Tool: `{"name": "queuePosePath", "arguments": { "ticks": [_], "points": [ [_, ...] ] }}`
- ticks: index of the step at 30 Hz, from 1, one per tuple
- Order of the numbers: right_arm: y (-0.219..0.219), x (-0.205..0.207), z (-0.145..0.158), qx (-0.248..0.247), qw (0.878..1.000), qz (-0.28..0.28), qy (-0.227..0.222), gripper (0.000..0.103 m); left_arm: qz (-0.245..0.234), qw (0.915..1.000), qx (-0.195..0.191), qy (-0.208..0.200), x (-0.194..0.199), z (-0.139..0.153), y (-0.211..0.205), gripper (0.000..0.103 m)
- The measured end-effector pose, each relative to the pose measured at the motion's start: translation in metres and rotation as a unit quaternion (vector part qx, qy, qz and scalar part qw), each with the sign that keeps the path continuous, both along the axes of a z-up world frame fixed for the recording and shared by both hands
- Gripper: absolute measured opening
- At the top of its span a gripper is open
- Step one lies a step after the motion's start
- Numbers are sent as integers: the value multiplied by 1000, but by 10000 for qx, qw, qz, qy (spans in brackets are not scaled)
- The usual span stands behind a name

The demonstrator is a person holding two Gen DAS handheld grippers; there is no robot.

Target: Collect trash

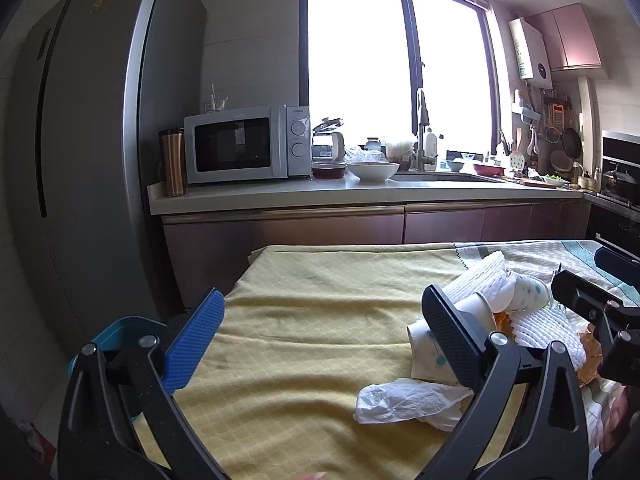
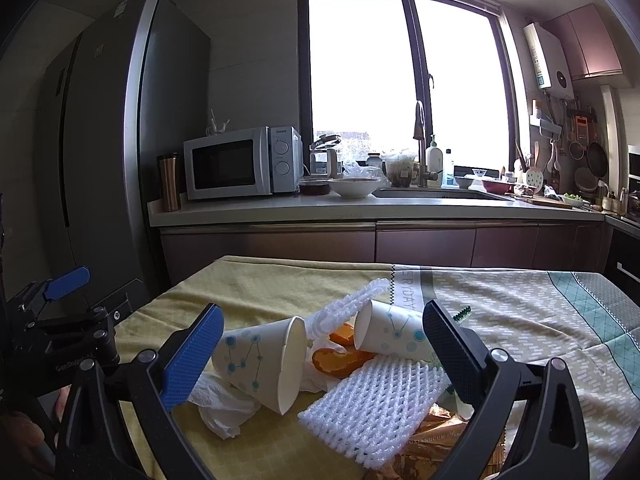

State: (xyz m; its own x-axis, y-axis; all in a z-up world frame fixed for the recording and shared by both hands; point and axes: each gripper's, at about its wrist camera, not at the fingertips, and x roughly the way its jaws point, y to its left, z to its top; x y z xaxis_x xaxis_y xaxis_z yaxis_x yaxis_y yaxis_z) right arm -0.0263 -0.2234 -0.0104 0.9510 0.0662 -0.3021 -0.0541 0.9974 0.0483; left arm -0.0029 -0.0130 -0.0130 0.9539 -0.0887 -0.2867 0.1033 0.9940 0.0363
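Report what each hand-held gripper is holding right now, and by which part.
Nothing is held. The left hand-held gripper is open above the yellow cloth, and the right hand-held gripper is open around the paper cups without clamping anything.

I am in a home kitchen. Ahead of me a white microwave (image 2: 242, 163) sits on a long surface (image 2: 360, 206) beside a tall steel fridge (image 2: 104, 136), with a sink and faucet (image 2: 422, 152) under a big window (image 2: 400, 72). Pans and utensils (image 2: 588, 148) hang on the right wall near a water heater (image 2: 550, 60), and bowls (image 2: 354, 186) stand by the sink.
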Motion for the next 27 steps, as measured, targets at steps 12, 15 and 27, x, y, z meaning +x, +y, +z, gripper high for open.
{"name": "queuePosePath", "arguments": {
  "ticks": [12, 15, 27],
  "points": [
    [-48, 9, -34, 620, 9938, -285, 880, 96, -828, 9932, 27, 818, 29, -29, -26, 97],
    [-50, 9, -36, 665, 9937, -153, 884, 92, -945, 9900, -6, 1044, 39, -37, -29, 97],
    [6, 45, -38, 682, 9798, 1358, 1300, 56, -1204, 9804, -101, 1558, 46, -50, -7, 91]
  ]
}}
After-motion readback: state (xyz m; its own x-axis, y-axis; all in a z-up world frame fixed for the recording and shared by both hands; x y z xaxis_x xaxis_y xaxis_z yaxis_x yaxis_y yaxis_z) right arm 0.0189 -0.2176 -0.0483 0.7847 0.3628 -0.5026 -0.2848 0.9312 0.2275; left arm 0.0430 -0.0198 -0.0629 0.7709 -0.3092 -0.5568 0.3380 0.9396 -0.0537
